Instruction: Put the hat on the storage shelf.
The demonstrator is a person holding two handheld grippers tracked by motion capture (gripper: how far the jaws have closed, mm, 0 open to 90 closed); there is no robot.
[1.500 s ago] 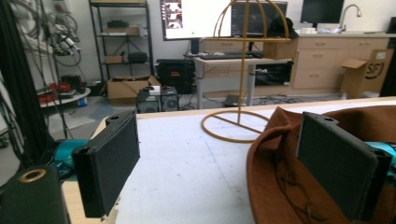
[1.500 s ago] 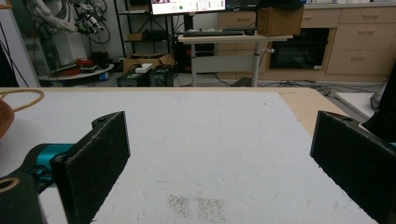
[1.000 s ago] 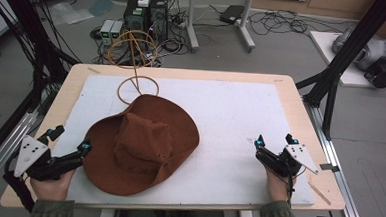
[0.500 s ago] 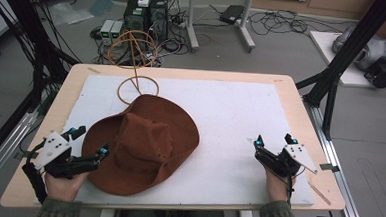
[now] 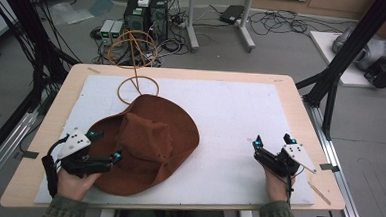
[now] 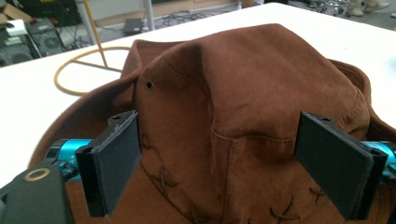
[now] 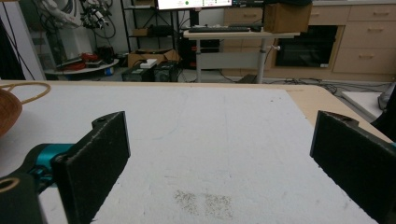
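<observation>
A brown suede hat (image 5: 144, 143) with a wide brim lies crown-up on the left half of the white mat (image 5: 231, 110). My left gripper (image 5: 105, 145) is open over the hat's near-left brim. In the left gripper view the hat's crown (image 6: 243, 107) stands between the two pads, and the left gripper (image 6: 233, 163) holds nothing. My right gripper (image 5: 272, 139) rests open near the mat's front right, well away from the hat. In the right gripper view the right gripper (image 7: 219, 163) has bare mat between its pads, and the hat's brim (image 7: 7, 116) peeks in at the far left.
A tan ring on a stick (image 5: 119, 92) lies just behind the hat at the mat's back left. The mat sits on a wooden table (image 5: 301, 114) framed by black struts. Cables and boxes (image 5: 146, 11) cover the floor beyond.
My left gripper has moved right and forward from the table's left edge onto the hat's brim, up to the crown. The right gripper and the hat have stayed put.
</observation>
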